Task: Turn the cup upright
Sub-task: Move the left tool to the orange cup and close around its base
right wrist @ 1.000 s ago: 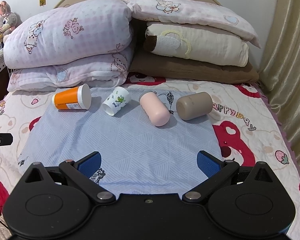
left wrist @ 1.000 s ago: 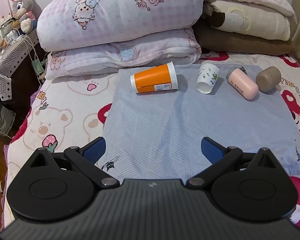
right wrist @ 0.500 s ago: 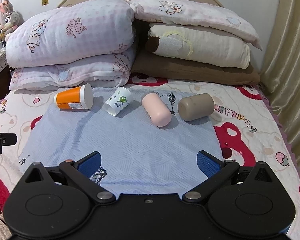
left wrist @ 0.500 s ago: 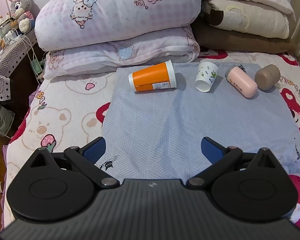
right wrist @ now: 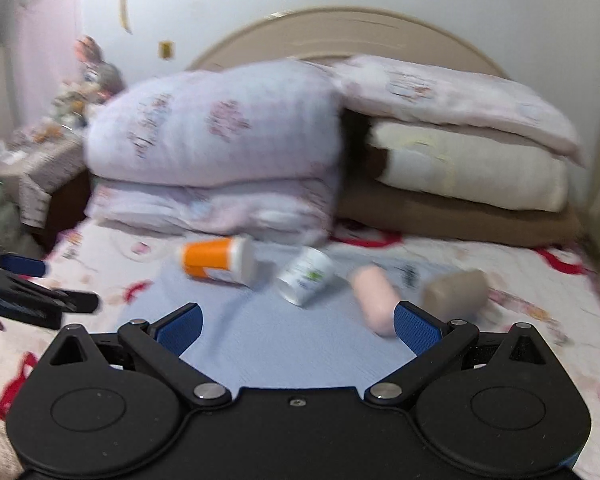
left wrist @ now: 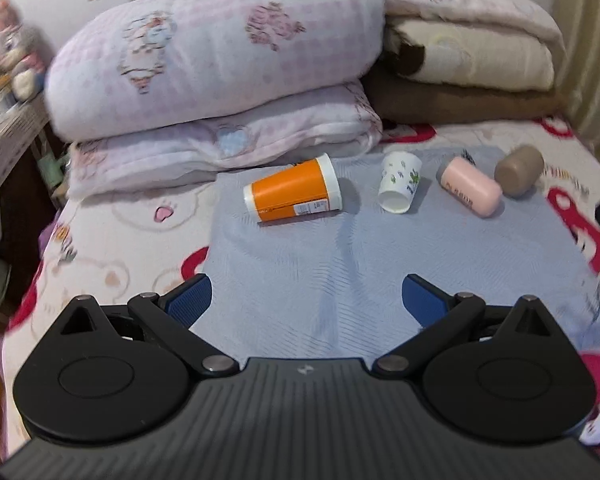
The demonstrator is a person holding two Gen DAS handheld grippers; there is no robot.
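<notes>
Several cups lie on their sides in a row on a light blue cloth (left wrist: 340,264) on the bed: an orange cup (left wrist: 294,194), a small white printed cup (left wrist: 399,187), a pink cup (left wrist: 470,190) and a brown cup (left wrist: 518,170). They also show in the blurred right wrist view: orange cup (right wrist: 216,260), white cup (right wrist: 306,276), pink cup (right wrist: 374,296), brown cup (right wrist: 454,290). My left gripper (left wrist: 306,300) is open and empty, short of the cups. My right gripper (right wrist: 296,324) is open and empty, close before the white and pink cups.
Stacked pillows and folded quilts (left wrist: 220,80) stand right behind the cups. A bedside table with clutter and a plush toy (left wrist: 8,60) is at the far left. The left gripper (right wrist: 28,288) shows at the left edge of the right wrist view.
Both grippers have moved forward toward the cups. The right one moved fast, lower and closer, and its view is blurred. The cups have not moved.
</notes>
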